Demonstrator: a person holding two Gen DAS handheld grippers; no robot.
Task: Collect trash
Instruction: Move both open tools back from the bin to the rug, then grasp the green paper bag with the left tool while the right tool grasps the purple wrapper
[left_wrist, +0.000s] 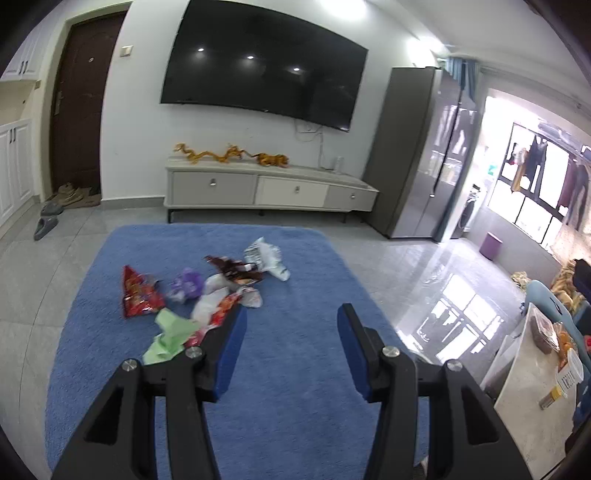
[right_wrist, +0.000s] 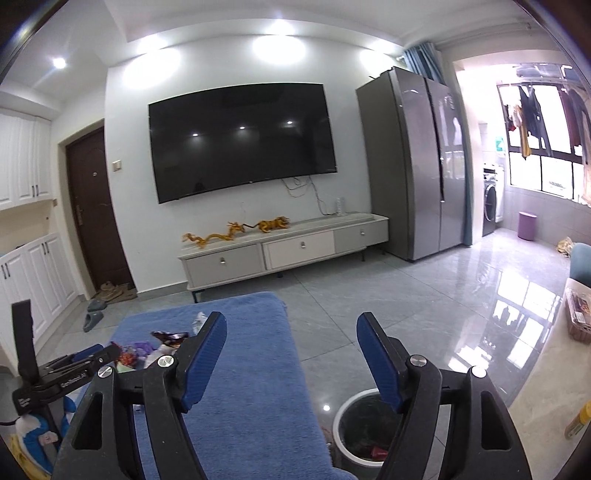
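Left wrist view: camera looks forward and down along its own fingers, over the blue rug toward the television wall, near the floor. Right wrist view: camera sits further back and right, tilted less steeply, facing the same wall; the left gripper appears at its lower left. Shared: rug, television, low cabinet, refrigerator.

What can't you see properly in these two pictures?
- Trash bin, right wrist view: the right gripper's fingers cover part of it; its dark contents are unclear.
- Wrapper pile, left wrist view: blurred, labels unreadable.
- Same pile, right wrist view: mostly hidden behind the fingers.
- Side table, left wrist view: cut off by the edge.
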